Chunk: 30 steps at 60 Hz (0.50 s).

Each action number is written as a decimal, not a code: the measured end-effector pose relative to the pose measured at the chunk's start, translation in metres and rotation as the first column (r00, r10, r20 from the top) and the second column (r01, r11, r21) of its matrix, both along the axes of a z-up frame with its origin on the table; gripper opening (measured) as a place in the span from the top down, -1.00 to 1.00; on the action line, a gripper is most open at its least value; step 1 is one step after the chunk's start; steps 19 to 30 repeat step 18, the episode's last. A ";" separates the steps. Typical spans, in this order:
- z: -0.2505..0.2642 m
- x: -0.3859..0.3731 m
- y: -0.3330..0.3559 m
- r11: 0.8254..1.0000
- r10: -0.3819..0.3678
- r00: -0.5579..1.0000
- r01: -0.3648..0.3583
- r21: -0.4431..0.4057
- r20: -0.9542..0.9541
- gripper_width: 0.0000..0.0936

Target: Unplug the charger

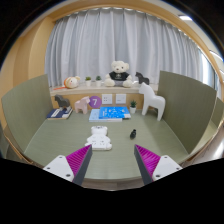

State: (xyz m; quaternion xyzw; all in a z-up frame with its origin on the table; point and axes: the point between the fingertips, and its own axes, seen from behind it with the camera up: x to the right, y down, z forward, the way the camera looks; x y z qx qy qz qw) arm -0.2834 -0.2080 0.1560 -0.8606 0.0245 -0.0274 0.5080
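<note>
Charger waiting on the desk, fingers wide and empty.

The white charger (100, 138) lies on the green desk (60, 140), just ahead of the gripper (113, 161) and a little toward its left finger, not between the two. The fingers stand spread well apart and hold nothing. I can't make out from here what it is plugged into, so a pull from the wrong angle could, I'd judge, drag the whole white block across the desk instead of freeing the plug. Beyond it lies a blue book (112, 114), with a white toy horse (152, 101) near it; a wide swing could knock either. A teddy bear (119, 71) sits on the ledge behind, well clear.
</note>
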 end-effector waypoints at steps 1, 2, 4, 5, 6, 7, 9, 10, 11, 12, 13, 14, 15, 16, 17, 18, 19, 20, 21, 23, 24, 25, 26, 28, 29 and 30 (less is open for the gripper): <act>-0.001 -0.001 -0.003 1.000 0.001 1.000 -0.001 -0.003 0.003 -0.83; -0.002 -0.003 -0.006 1.000 0.003 1.000 -0.003 -0.007 0.008 -0.83; -0.004 -0.006 -0.011 1.000 0.007 1.000 -0.006 -0.011 0.016 -0.83; -0.005 -0.006 -0.013 1.000 0.010 1.000 -0.010 -0.013 0.015 -0.83; -0.006 -0.008 -0.016 1.000 0.014 1.000 -0.013 -0.018 0.016 -0.83; -0.006 -0.010 -0.018 1.000 0.017 1.000 -0.017 -0.022 0.018 -0.83; -0.006 -0.013 -0.022 1.000 0.020 1.000 -0.020 -0.023 0.021 -0.82; -0.006 -0.014 -0.024 1.000 0.021 1.000 -0.020 -0.021 0.023 -0.82; -0.005 -0.015 -0.025 1.000 0.021 1.000 -0.020 -0.018 0.023 -0.82; -0.005 -0.016 -0.026 1.000 0.021 1.000 -0.020 -0.016 0.023 -0.82; -0.004 -0.016 -0.028 1.000 0.021 1.000 -0.020 -0.014 0.021 -0.82; -0.004 -0.018 -0.029 1.000 0.021 1.000 -0.020 -0.014 0.019 -0.82; -0.004 -0.019 -0.030 1.000 0.021 1.000 -0.021 -0.014 0.016 -0.82; -0.004 -0.020 -0.031 1.000 0.022 1.000 -0.022 -0.013 0.014 -0.82; -0.004 -0.021 -0.032 1.000 0.024 1.000 -0.024 -0.012 0.013 -0.82; -0.002 -0.022 -0.032 1.000 0.027 1.000 -0.027 -0.013 0.011 -0.82; -0.002 -0.022 -0.032 1.000 0.027 1.000 -0.027 -0.013 0.011 -0.82; -0.002 -0.022 -0.032 1.000 0.027 1.000 -0.027 -0.013 0.011 -0.82; -0.002 -0.022 -0.032 1.000 0.027 1.000 -0.027 -0.013 0.011 -0.82; -0.002 -0.022 -0.032 1.000 0.027 1.000 -0.027 -0.013 0.011 -0.82; -0.002 -0.022 -0.032 1.000 0.027 1.000 -0.027 -0.013 0.011 -0.82; -0.002 -0.022 -0.032 1.000 0.027 1.000 -0.027 -0.013 0.011 -0.82; -0.002 -0.022 -0.032 1.000 0.027 1.000 -0.027 -0.013 0.011 -0.82; -0.002 -0.022 -0.032 1.000 0.027 1.000 -0.027 -0.013 0.011 -0.82; -0.002 -0.022 -0.032 1.000 0.027 1.000 -0.027 -0.013 0.011 -0.82; -0.002 -0.022 -0.032 1.000 0.027 1.000 -0.027 -0.013 0.011 -0.82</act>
